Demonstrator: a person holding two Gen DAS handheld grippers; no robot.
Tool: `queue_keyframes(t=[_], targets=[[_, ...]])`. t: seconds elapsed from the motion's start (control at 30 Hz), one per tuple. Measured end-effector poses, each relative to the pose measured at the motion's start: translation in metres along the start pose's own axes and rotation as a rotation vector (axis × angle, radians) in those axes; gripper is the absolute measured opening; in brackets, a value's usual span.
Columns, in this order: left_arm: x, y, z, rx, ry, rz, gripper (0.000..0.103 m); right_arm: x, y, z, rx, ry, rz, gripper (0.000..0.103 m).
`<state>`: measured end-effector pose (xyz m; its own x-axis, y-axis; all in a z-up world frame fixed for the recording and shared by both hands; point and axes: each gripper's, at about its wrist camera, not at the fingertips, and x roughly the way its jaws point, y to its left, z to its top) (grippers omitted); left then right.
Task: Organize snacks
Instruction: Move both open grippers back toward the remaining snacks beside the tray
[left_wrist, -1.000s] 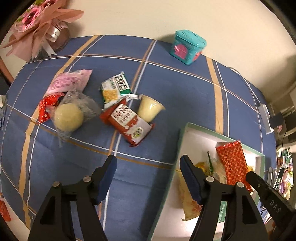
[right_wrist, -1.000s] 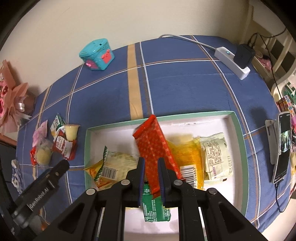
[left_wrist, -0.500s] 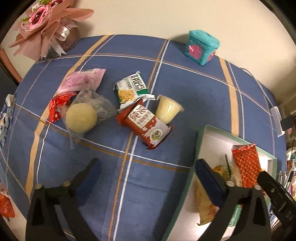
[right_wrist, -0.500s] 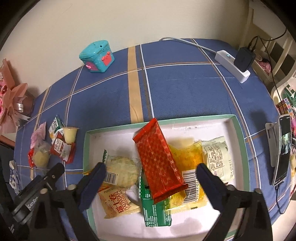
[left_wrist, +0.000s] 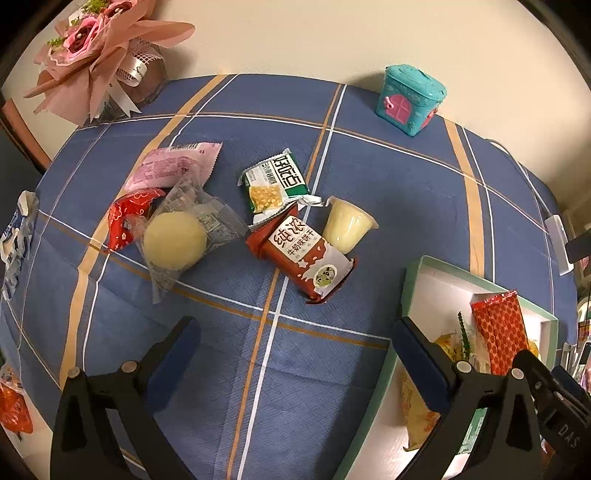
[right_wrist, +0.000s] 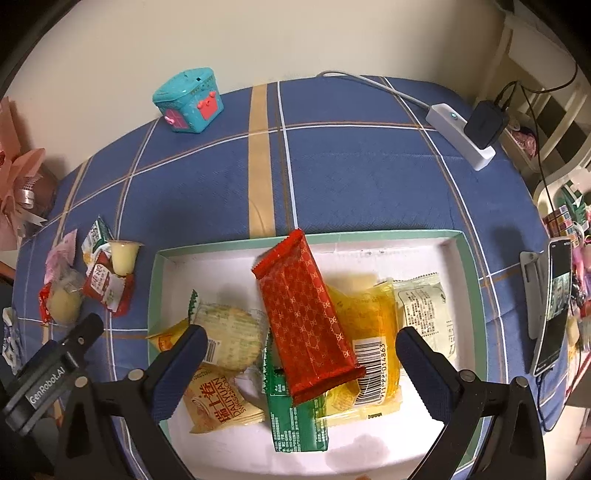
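A white tray with a green rim (right_wrist: 474, 280) holds several snack packs, with a long red patterned pack (right_wrist: 306, 321) lying on top. My right gripper (right_wrist: 297, 347) is open and empty above the tray. My left gripper (left_wrist: 293, 341) is open and empty over the blue cloth, short of a loose cluster: a red-brown biscuit pack (left_wrist: 301, 256), a jelly cup (left_wrist: 347, 225), a green-white pack (left_wrist: 275, 182), a round bun in clear wrap (left_wrist: 175, 240), a pink pack (left_wrist: 171, 168) and a small red pack (left_wrist: 127, 218). The tray's corner (left_wrist: 410, 291) shows at the right.
A teal toy house (left_wrist: 408, 98) and a pink bouquet (left_wrist: 103, 48) stand at the table's back edge. A white power strip with a black plug (right_wrist: 467, 129) lies back right. A phone on a stand (right_wrist: 554, 306) is right of the tray.
My right gripper has opened and let go of the red patterned pack, which now lies in the tray. My left gripper has opened wider and moved closer to the loose cluster.
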<state>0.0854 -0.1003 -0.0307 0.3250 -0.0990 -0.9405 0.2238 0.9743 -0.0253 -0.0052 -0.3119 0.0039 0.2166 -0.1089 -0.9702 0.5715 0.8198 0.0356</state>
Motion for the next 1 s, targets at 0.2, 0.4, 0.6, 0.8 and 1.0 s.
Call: queue_keyframes(t=[0.2, 0.4, 0.6, 0.8, 1.0], targets=[[-0.013, -0.002, 0.003, 0.039, -0.041, -0.004, 0.103, -0.005, 0.002, 0.001, 0.023, -0.014, 0.014, 0.103], [-0.027, 0.004, 0.009, 0.030, -0.099, -0.037, 0.103, -0.009, 0.011, 0.003, 0.034, -0.024, 0.047, 0.103], [-0.039, 0.016, 0.014, 0.006, -0.146, -0.059, 0.103, -0.017, 0.031, 0.006, -0.002, -0.056, 0.046, 0.103], [-0.047, 0.027, 0.018, 0.018, -0.191, -0.066, 0.103, -0.020, 0.053, 0.005, -0.052, -0.074, 0.031, 0.103], [-0.055, 0.045, 0.023, 0.005, -0.248, -0.101, 0.103, -0.025, 0.077, 0.004, -0.089, -0.114, 0.048, 0.103]])
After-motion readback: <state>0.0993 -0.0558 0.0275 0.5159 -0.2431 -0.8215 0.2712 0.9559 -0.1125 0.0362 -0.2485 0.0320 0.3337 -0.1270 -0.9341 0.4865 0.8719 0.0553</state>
